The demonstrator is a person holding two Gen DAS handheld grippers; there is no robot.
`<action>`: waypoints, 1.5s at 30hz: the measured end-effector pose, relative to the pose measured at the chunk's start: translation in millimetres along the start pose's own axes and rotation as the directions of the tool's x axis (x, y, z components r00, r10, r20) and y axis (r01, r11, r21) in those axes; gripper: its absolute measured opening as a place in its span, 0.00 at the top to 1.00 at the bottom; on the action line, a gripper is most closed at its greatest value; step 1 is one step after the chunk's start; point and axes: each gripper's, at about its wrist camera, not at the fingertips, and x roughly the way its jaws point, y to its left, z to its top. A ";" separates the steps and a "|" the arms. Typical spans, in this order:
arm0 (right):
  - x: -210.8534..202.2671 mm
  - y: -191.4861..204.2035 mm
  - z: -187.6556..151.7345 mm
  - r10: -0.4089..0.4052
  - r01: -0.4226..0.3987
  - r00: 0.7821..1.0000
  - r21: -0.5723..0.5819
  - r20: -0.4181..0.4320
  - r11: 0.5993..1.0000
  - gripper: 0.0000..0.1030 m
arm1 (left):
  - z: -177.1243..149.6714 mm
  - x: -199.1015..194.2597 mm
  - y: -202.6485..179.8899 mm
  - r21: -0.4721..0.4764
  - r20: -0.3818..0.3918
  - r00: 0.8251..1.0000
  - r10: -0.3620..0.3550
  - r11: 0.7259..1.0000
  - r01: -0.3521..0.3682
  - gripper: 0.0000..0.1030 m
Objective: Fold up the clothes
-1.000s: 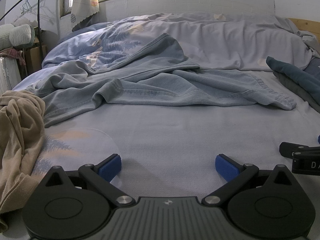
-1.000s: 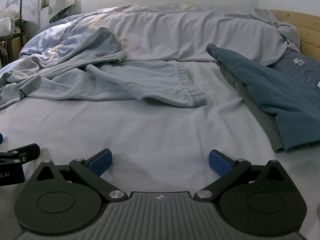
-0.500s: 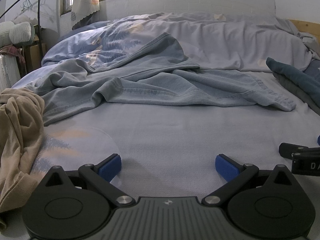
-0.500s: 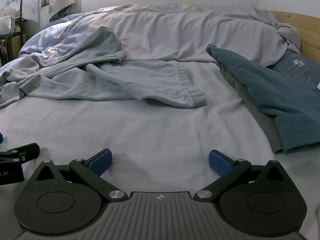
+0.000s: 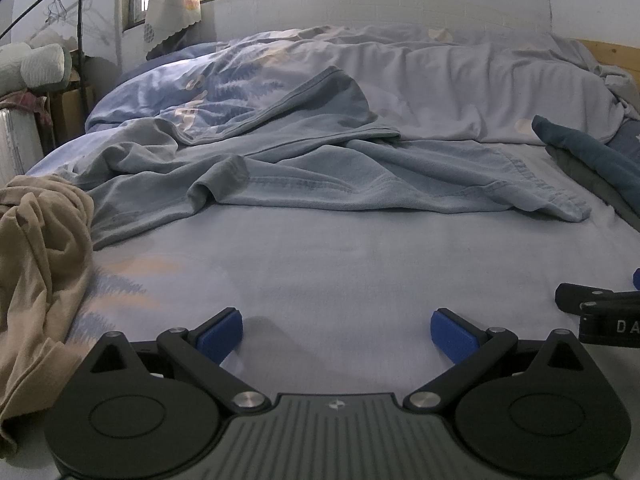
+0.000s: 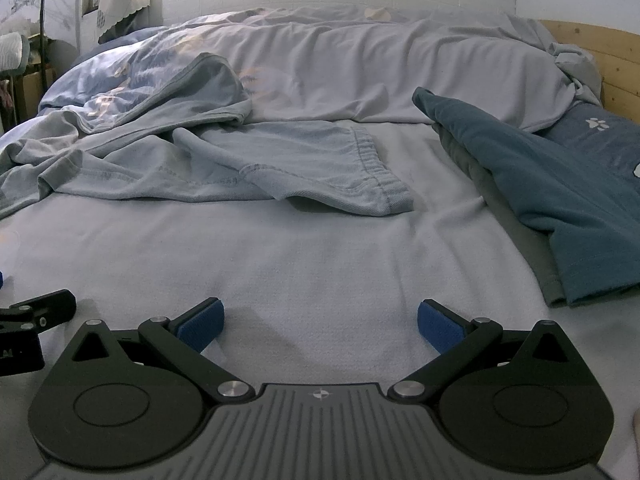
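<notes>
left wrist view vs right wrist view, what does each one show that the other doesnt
Only the left wrist view shows the crumpled beige garment at the left edge of the bed. Only the right wrist view shows the wooden headboard broadly and the paw-print pillow, plus most of the dark blue garment on its grey one. Both show the rumpled light blue jeans on the sheet, the heaped duvet, and an open gripper: left, right.
</notes>
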 end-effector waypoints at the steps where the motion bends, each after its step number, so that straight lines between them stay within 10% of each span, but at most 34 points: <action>1: -0.1 0.4 0.3 -0.002 0.002 1.000 -0.002 -0.001 1.000 0.00 | -0.4 -0.9 0.7 -0.001 -0.001 1.000 0.000 1.000 0.000 0.00; 12: -7.6 5.4 2.9 -0.007 0.007 1.000 -0.014 0.002 1.000 0.00 | 1.9 -29.7 25.6 -0.070 0.056 0.998 -0.023 0.997 0.027 0.04; 22: -44.5 25.9 15.7 0.177 -0.170 0.974 -0.060 0.139 0.984 0.00 | -3.6 -85.1 76.4 -0.097 0.161 0.979 0.128 0.989 -0.113 0.25; 28: -49.0 31.2 21.2 0.216 -0.207 0.965 -0.072 0.151 0.976 0.00 | -8.9 -97.3 103.6 -0.105 0.145 0.954 0.262 0.963 -0.249 0.32; 34: -48.5 26.0 21.7 0.220 -0.212 0.965 -0.065 0.141 0.975 0.00 | -11.6 -89.4 108.7 -0.091 0.096 0.957 0.273 0.960 -0.265 0.63; 45: -51.5 16.0 23.9 0.219 -0.215 0.964 -0.043 0.149 0.976 0.00 | -18.2 -71.0 94.1 -0.013 0.047 0.970 0.240 0.971 -0.240 0.64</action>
